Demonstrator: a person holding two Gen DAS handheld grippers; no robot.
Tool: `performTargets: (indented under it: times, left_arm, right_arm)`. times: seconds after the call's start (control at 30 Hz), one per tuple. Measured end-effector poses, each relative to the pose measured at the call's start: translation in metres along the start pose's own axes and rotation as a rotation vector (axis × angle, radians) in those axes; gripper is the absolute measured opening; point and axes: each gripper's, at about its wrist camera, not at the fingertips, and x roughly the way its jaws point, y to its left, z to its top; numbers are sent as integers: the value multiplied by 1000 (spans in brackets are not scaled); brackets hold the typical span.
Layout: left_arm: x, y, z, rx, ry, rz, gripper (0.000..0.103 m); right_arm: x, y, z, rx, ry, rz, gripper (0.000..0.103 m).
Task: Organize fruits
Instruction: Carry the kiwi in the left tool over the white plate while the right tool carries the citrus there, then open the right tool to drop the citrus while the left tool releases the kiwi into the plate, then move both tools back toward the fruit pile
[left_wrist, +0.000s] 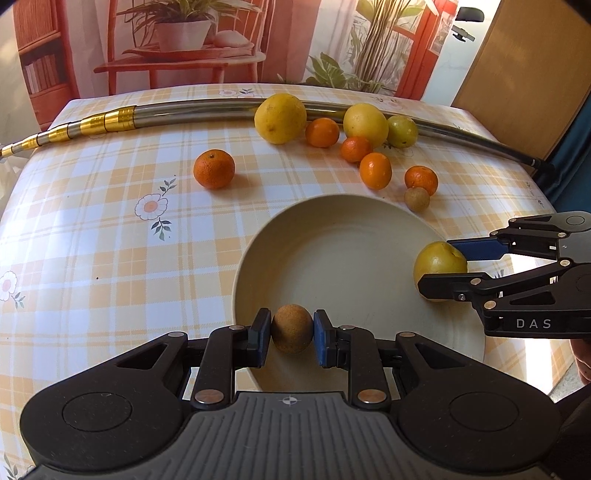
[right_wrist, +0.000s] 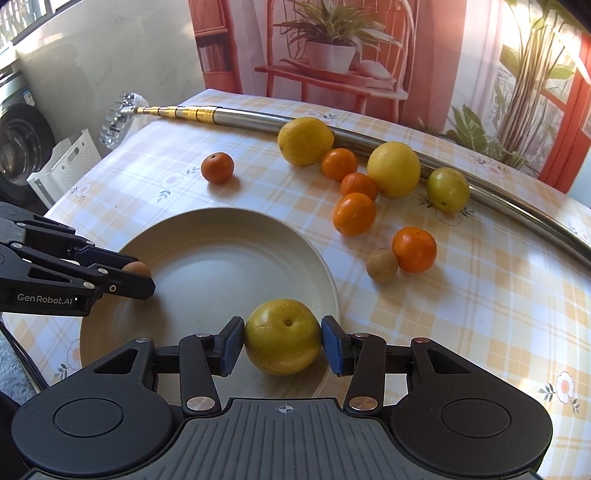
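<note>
The left gripper (left_wrist: 291, 336) is clamping a small brown, rough-skinned round fruit (left_wrist: 291, 328) squarely between its two blue pads (left_wrist: 263, 338), one pad pressing each side. The fruit is hanging over the near rim of a cream-coloured plate (left_wrist: 343, 254), whose inside is lying bare. In the right wrist view this gripper (right_wrist: 138, 277) is reaching in level from the left edge, with only a sliver of the brown fruit (right_wrist: 137, 268) peeking past its fingers.

The right gripper (right_wrist: 282, 345) is gripping a yellow-green round fruit (right_wrist: 283, 336), its blue pads (right_wrist: 334, 345) squeezing the fruit's left and right flanks and its stem dimple facing the camera. The fruit is sitting over the plate's (right_wrist: 221, 251) near right rim. From the left wrist view this gripper (left_wrist: 443, 267) is coming in from the right, roughly level, one finger above and one below the yellow-green fruit (left_wrist: 437, 264) at the plate's right edge.

On the checked tablecloth (left_wrist: 110, 229) beyond the plate, two large yellow citrus fruits (right_wrist: 306, 141), a greenish one (right_wrist: 447, 189), several mandarins (right_wrist: 354, 214) and another small brown fruit (right_wrist: 381, 264) are lying clustered, with one mandarin (right_wrist: 217, 167) sitting apart to the left. A long metal pole (right_wrist: 251, 119) with gold bands is lying across the far side of the table, touching the big fruits.
</note>
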Motion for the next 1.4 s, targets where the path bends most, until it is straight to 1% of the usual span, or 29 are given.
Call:
performTargets:
  times: [0.33,0.4,0.43,0.47,0.63,0.7,0.73,0.77,0.8,0.93,1.07,1.13,1.3,1.4]
  left_arm:
    - [2,1,0,1,4,12,26]
    - [2,1,0,0,3,13,26]
    - [2,0,1,-2,3,14,26]
    - [2,1,0,-5,0,16,26]
    - [-3,3,1,-20,-24,16,28]
    - [-7,5,2,-38,-55,4,28]
    - [-10,7,2,-52,-74,-6,31]
    - [-13,10,3,-68,-88,-12,38]
    - [-15,14,4,-88,-104,-13,40]
    - [-25,30,10,-162,-150,-4,40]
    - [-35,44,16,-218,-201,16,40]
    - [-38,52,19,-242,-214,30,40]
    - [-45,63,25,-261,-237,64,40]
    - [-49,65,30,-264,-239,64,40]
  right_arm:
    - [1,-1,0,6,3,8,43]
    - [-1,-1,0,8,-3,16,47]
    - [-2,-2,0,6,-7,25,51]
    - [-3,0,0,0,-14,29,54]
    - [-13,-1,2,-3,-65,23,54]
    - [-18,-6,4,12,-90,21,54]
    - [-21,-9,5,24,-106,22,54]
    - [-23,-12,6,34,-119,22,54]
    - [-26,-16,9,45,-136,18,54]
    - [-38,-33,15,81,-192,-24,54]
    - [-48,-52,19,116,-229,-73,54]
    - [-52,-61,20,133,-239,-94,54]
    - [-59,-77,18,172,-261,-128,54]
    - [-60,-82,17,183,-266,-146,54]
